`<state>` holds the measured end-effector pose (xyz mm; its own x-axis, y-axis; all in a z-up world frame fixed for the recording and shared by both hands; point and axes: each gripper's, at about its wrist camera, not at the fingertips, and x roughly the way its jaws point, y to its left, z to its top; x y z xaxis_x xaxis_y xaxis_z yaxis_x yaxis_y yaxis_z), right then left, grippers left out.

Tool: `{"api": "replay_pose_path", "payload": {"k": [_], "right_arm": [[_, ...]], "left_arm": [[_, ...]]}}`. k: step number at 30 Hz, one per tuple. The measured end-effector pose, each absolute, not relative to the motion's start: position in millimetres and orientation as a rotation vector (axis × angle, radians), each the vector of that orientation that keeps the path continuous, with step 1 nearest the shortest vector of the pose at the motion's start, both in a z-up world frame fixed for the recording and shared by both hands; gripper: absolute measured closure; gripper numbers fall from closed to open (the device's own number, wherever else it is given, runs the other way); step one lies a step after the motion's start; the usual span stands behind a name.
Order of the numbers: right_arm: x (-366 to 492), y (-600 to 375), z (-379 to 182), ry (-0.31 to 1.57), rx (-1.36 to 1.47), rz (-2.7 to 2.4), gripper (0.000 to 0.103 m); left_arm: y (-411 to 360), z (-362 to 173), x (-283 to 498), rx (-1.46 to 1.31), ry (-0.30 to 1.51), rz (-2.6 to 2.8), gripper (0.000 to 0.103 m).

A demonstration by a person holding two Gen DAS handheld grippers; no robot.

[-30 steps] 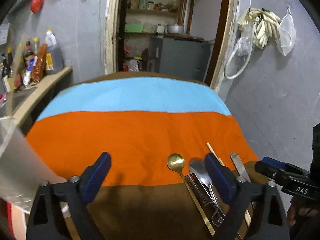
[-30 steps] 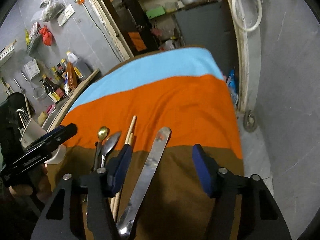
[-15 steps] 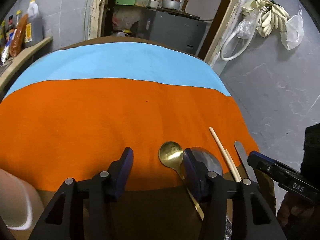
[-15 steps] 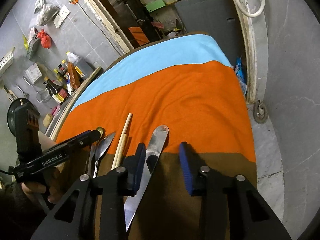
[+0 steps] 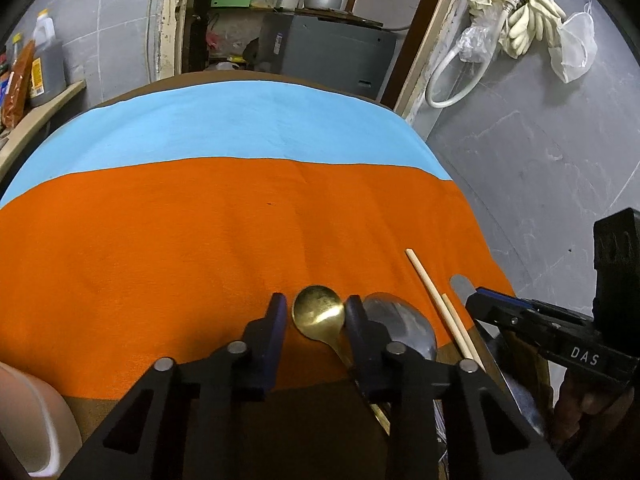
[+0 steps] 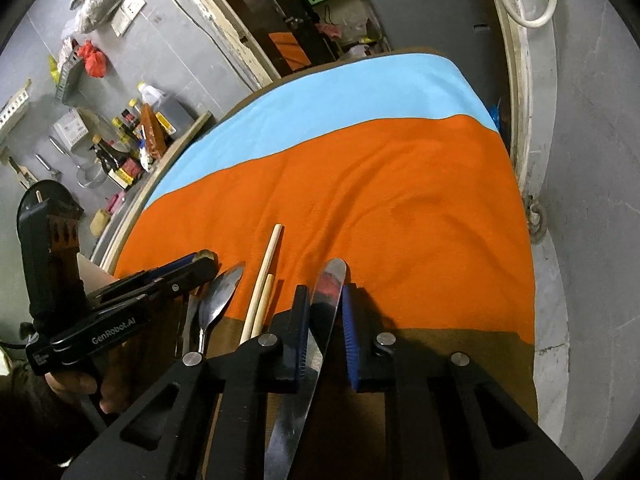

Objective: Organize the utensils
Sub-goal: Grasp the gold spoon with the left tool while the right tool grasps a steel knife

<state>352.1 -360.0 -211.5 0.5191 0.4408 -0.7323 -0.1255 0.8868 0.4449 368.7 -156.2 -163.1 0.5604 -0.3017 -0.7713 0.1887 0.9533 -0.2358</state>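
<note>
Half seeing, at the far left of the left wrist view, a white round tub (image 5: 36,420), cut off by the frame edge; failing to make out any contents. Looking over a blue, orange and brown striped cloth (image 5: 240,240) and finding the utensils lying side by side near its orange-brown seam. Closing the left gripper (image 5: 315,304) around the bowl of a round gold metal spoon (image 5: 318,316), with the pads not yet pressing on it and a clear gap on the left side. Losing that spoon's handle under the gripper body. Passing next a dull silver metal spoon (image 5: 404,328), partly covered by the right-hand finger, then a pair of pale wooden chopsticks (image 5: 436,304), near ends hidden. Closing the right gripper (image 6: 325,294) over a flat steel table knife (image 6: 296,412) lying lengthwise between the pads, with a sliver of cloth showing beside the blade; gripping nothing yet. Pointing both grippers down and forward. Holding each black handle with the left hand (image 6: 76,388) and the right hand (image 5: 584,396), both only partly showing in shadow.
</note>
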Motion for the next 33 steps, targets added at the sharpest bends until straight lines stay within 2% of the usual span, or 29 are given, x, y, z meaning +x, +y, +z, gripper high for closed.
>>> {"api": "replay_pose_path", "payload": {"k": [3, 4, 5, 14, 22, 33], "right_arm": [[356, -354, -208, 1.011, 0.334, 0.325, 0.089], [358, -352, -207, 1.027, 0.321, 0.317, 0.089], [359, -350, -206, 1.044, 0.309, 0.307, 0.089], [369, -338, -201, 1.149, 0.252, 0.252, 0.086], [359, -341, -193, 1.130, 0.314, 0.243, 0.101], [331, -330, -184, 1.116, 0.262, 0.194, 0.102]], "left_arm": [[-157, -162, 370, -0.130, 0.942, -0.285, 0.079], [-158, -162, 371, -0.125, 0.945, -0.279, 0.089], [-158, -161, 371, -0.114, 0.948, -0.267, 0.095], [-161, -157, 370, -0.110, 0.966, -0.250, 0.097], [-156, -144, 361, -0.119, 0.942, -0.242, 0.100], [-132, -102, 321, -0.125, 0.822, -0.241, 0.100]]}}
